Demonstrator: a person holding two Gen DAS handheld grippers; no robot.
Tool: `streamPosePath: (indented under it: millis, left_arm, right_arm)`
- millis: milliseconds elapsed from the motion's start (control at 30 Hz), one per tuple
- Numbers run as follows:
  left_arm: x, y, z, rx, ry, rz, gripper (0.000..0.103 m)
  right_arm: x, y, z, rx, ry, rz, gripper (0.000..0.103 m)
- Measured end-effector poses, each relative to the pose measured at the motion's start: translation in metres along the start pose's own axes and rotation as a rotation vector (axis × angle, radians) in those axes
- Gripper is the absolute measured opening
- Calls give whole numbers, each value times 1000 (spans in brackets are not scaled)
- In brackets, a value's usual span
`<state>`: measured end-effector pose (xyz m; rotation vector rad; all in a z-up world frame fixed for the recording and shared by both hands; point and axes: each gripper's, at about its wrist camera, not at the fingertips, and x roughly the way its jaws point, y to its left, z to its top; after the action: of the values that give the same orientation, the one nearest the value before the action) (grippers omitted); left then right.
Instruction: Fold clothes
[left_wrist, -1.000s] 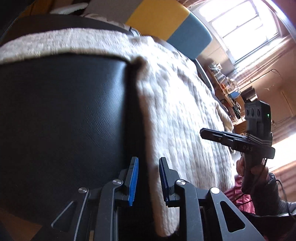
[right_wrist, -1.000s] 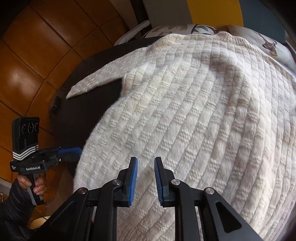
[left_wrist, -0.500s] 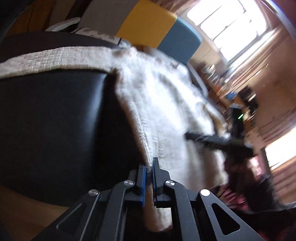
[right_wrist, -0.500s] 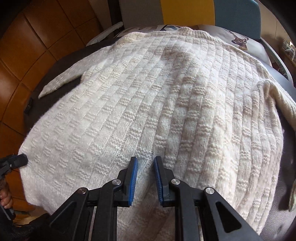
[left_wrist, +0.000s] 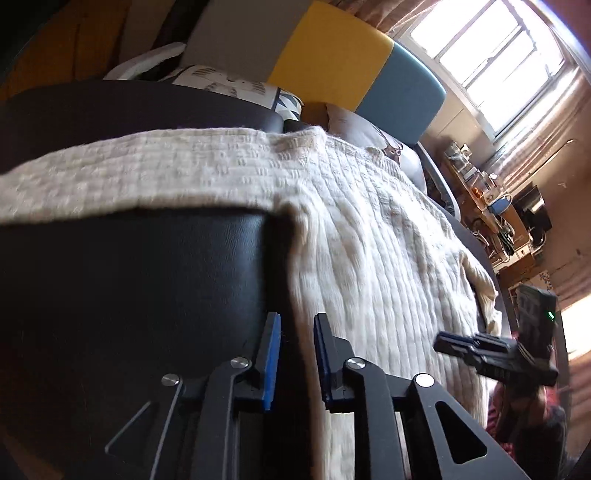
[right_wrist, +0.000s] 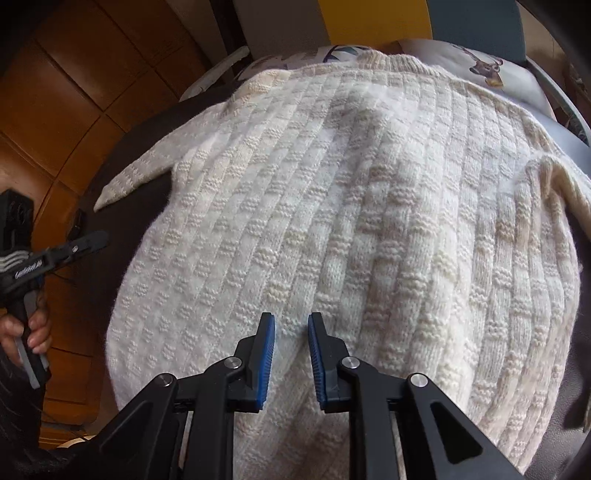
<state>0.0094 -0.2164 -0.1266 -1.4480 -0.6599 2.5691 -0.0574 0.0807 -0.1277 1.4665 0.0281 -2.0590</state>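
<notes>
Black leather bench (left_wrist: 129, 280) filled the foreground, wood-panelled wall on one side, bright window (left_wrist: 498, 55) on the other, cushions at the far end. Cream knit sweater (right_wrist: 351, 221) lay spread flat on it, collar (right_wrist: 402, 61) away from me, hem hanging over the near edge, so its long axis ran straight out from both grippers. One sleeve (left_wrist: 129, 177) stretched sideways across the leather, the other sleeve (right_wrist: 554, 181) bunched at the opposite edge. My left gripper (left_wrist: 297, 354) sat right at the sweater's side edge near the hem, jaws opening, blue pads set apart, and I could not tell whether the edge still lay in the gap; nothing looked pinched. My right gripper (right_wrist: 291, 354) hung over the hem middle, pads slightly apart, knit showing through the gap but not squeezed as far as I could see. Judged the left nearer to the stretched sleeve, so a sleeve-in fold would start there.
</notes>
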Motion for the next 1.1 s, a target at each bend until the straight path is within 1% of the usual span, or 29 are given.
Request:
streamPosePath:
  millis: [33, 67, 133, 167, 233, 300, 333, 367, 400, 433, 467, 533, 600, 667, 733, 767, 800, 833, 900, 933, 967, 1000, 1100]
  left_arm:
    - [7, 0, 10, 6, 3, 8, 22]
    - [18, 0, 18, 27, 14, 1, 22]
    - [35, 1, 36, 31, 28, 14, 26]
    - [44, 0, 45, 36, 40, -11, 27]
    - [61, -3, 59, 25, 62, -34, 36]
    - [77, -9, 70, 23, 79, -43, 37]
    - [83, -11, 73, 28, 84, -49, 36]
    - [87, -14, 73, 41, 81, -31, 34]
    - [88, -16, 73, 63, 72, -9, 15]
    - [90, -19, 73, 85, 63, 13, 8]
    - [91, -19, 72, 99, 56, 50, 7]
    - [91, -14, 69, 97, 40, 98, 7]
    - [93, -10, 69, 95, 36, 98, 7]
    - [95, -6, 70, 92, 32, 98, 7]
    - [96, -12, 74, 124, 55, 115, 10]
    - [94, -16, 75, 129, 63, 117, 13]
    - [89, -18, 76, 132, 68, 99, 16]
    - [83, -20, 77, 135, 73, 80, 16]
    - [67, -25, 80, 158, 42, 73, 18]
    - [59, -27, 83, 171, 24, 67, 21]
    - [52, -28, 87, 183, 3, 70, 24]
    - [48, -30, 94, 196, -19, 86, 30]
    - [51, -28, 123, 223, -74, 136, 31]
  right_arm:
    - [-1, 2, 3, -9, -13, -2, 18]
    - [-1, 2, 7, -16, -24, -7, 18]
    - [-1, 4, 16, -28, -47, -18, 18]
    - [-1, 4, 20, -32, -55, -23, 18]
    - [0, 0, 30, -32, -64, -32, 18]
    - [2, -3, 39, -33, -72, -40, 18]
    - [4, -4, 43, -32, -74, -46, 18]
    - [7, -6, 47, -30, -74, -52, 18]
    - [10, -8, 49, -32, -68, -71, 18]
    - [14, -10, 50, -38, -53, -107, 18]
    - [17, -13, 48, -39, -37, -131, 18]
    - [22, -22, 41, -22, -2, -143, 17]
    - [22, -28, 34, -8, 7, -138, 16]
    - [22, -36, 31, 31, -3, -105, 16]
    - [21, -40, 33, 60, -10, -77, 16]
    - [19, -42, 34, 68, -15, -61, 18]
    - [17, -43, 34, 78, -23, -34, 18]
    - [13, -46, 34, 99, -31, 5, 18]
    - [0, -54, 35, 152, -80, 87, 18]
    - [-7, -58, 38, 167, -112, 90, 18]
    - [-14, -62, 43, 169, -137, 71, 18]
    - [-19, -66, 48, 167, -154, 47, 18]
    - [-25, -77, 67, 167, -179, -7, 18]
